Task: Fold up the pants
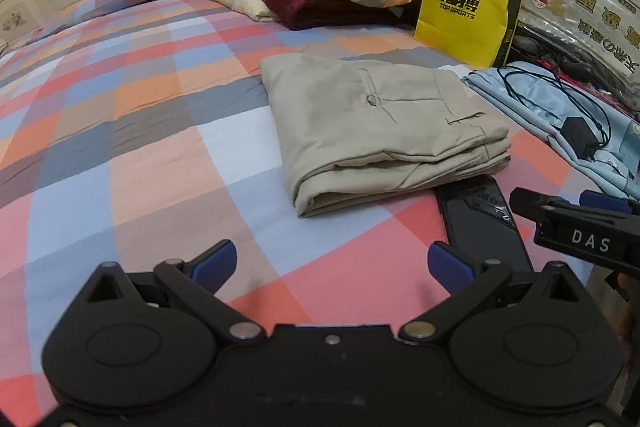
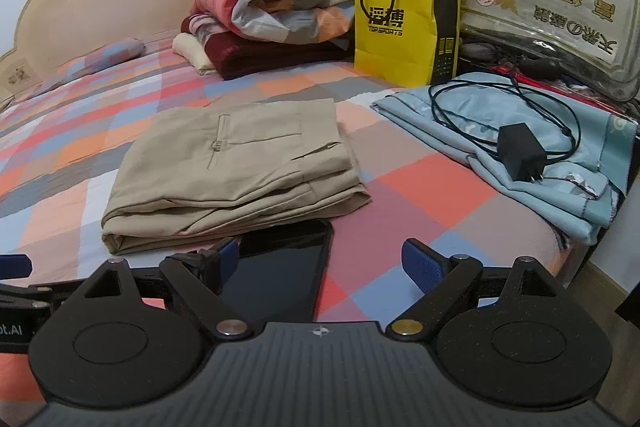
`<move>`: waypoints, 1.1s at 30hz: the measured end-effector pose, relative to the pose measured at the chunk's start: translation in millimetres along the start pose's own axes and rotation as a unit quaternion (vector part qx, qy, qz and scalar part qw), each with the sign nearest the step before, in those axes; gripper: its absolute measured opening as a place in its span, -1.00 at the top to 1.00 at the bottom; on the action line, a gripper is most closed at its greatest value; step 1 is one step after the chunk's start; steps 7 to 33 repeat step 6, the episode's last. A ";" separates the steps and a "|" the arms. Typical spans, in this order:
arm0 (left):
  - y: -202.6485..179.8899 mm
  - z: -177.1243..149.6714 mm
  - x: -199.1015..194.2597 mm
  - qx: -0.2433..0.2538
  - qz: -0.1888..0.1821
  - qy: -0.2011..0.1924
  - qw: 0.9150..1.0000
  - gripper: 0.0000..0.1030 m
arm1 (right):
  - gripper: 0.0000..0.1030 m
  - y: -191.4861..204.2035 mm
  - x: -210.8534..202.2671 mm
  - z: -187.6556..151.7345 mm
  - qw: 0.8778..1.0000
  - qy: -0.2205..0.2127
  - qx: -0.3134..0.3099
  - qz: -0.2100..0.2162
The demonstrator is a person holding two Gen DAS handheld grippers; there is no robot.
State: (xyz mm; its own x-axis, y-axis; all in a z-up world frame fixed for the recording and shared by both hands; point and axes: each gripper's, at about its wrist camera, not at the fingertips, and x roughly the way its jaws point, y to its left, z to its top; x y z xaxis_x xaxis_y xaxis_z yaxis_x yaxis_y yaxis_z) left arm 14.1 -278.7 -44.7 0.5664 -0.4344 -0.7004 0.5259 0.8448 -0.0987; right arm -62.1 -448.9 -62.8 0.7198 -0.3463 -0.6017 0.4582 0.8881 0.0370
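The khaki pants (image 1: 384, 131) lie on the checked bedsheet (image 1: 140, 155) as a compact, stacked rectangle, back pocket facing up, so the folding looks essentially done. Both tongs hang back from the bundle with nothing in them. The left tongs (image 1: 332, 263) are spread wide apart, and the pants sit ahead of them and somewhat to the right, well clear of the blue fingertips (image 1: 214, 261). The right tongs (image 2: 320, 263) are also spread apart; from them the pants (image 2: 236, 171) lie ahead and to the left, with the thick folded edge nearest. That edge runs roughly across both views, so the bundle's long axis appears to lie crosswise to the tongs rather than pointing away from them. A black phone (image 2: 280, 267) rests on the sheet just beside the near edge of the pants, directly under the right tongs, which seem the nearer pair. Any final tidying would likely mean reaching forward past the phone. A yellow shopping bag (image 2: 394, 23) stands farther back.
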 end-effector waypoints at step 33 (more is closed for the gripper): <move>-0.6 -0.6 -1.8 0.007 -0.001 0.002 1.000 -1.00 | -1.00 -0.1 -3.0 0.7 1.000 -0.006 -0.007 -0.007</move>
